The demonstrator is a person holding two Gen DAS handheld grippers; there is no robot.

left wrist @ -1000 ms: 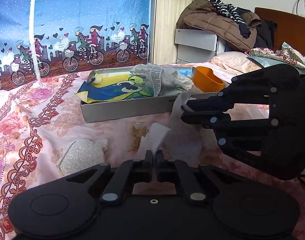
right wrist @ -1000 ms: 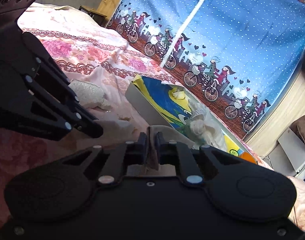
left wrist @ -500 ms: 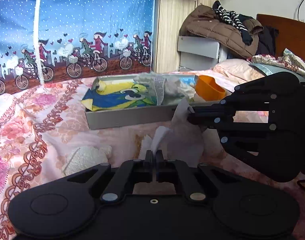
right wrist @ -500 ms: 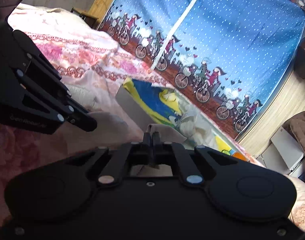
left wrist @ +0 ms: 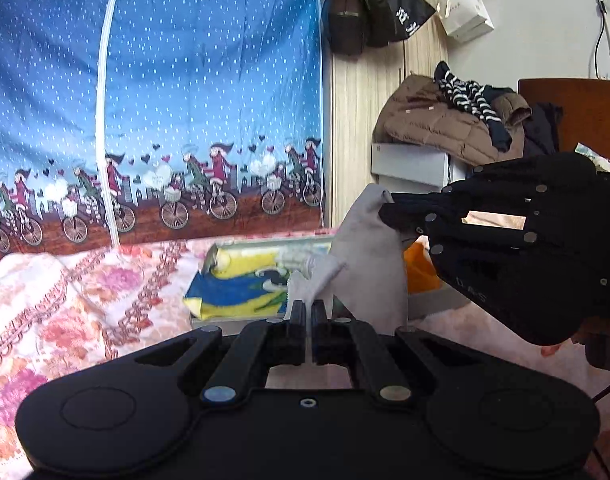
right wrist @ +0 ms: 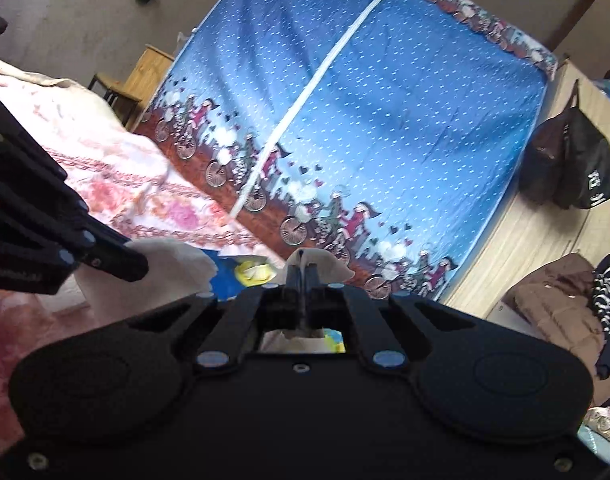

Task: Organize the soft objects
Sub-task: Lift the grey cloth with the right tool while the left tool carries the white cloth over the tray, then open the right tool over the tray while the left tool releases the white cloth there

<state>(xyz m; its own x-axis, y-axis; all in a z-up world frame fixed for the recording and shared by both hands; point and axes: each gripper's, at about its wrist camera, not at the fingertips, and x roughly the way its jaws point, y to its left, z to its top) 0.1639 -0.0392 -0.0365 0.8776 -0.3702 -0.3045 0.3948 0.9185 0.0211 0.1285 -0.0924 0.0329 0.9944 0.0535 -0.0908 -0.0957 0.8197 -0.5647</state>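
Mid-step in tidying: holding one pale grey cloth [left wrist: 369, 264] up in the air between two sets of tongs, above the flowered bedspread [left wrist: 85, 300] and just in front of the shallow grey box [left wrist: 433, 304]. Left tongs [left wrist: 307, 308] clamped shut on a thin lower edge of the cloth; right tongs [left wrist: 385, 210] clamped shut on a higher corner, so the fabric hangs slack and bunched between the two grips. From the right wrist view, the same pinch at the right tongs [right wrist: 303, 276], with the left tongs [right wrist: 139, 266] just beside. Box already carrying a yellow and blue item [left wrist: 241, 284] and an orange cup [left wrist: 419, 270]. Next, probably: either spreading the two grips apart to stretch the cloth for a fold, or carrying it over the box rim and letting go. Calls for both grips moving together, or the thin edge may slip free.
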